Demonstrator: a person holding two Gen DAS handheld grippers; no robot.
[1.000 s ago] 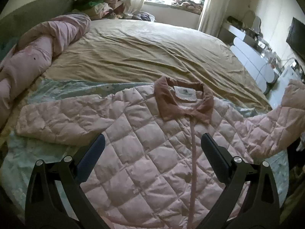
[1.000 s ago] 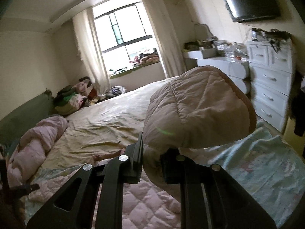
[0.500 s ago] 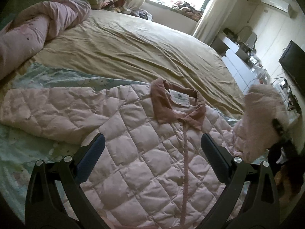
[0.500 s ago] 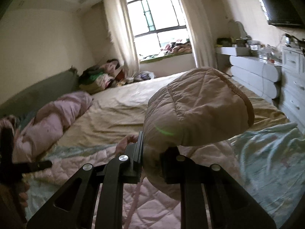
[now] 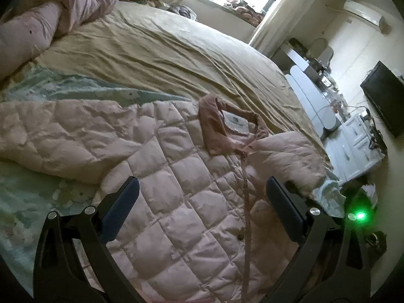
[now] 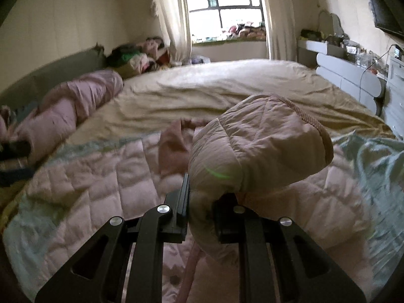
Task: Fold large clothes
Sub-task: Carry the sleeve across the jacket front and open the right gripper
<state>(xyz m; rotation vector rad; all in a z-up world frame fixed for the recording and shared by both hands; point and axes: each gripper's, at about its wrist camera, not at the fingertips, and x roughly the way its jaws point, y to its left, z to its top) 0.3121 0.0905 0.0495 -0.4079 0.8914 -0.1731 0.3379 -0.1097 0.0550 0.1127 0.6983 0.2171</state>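
Note:
A pink quilted jacket lies front up on the bed, its darker pink collar toward the far side. One sleeve stretches out flat to the left. The other sleeve is pinched in my right gripper, which is shut on it and carries its cuff low over the jacket's chest. In the left wrist view that sleeve is seen folded in over the right side of the jacket. My left gripper hovers open above the jacket's front, holding nothing.
The jacket rests on a pale blue-green sheet over a tan bedspread. A rolled pink duvet lies along the left. White drawers and a dark screen stand at the right; a clothes pile sits near the window.
My right gripper carried the sleeve down and leftward, from high beside the bed to low over the jacket's chest. The left gripper drifted forward and down, still open.

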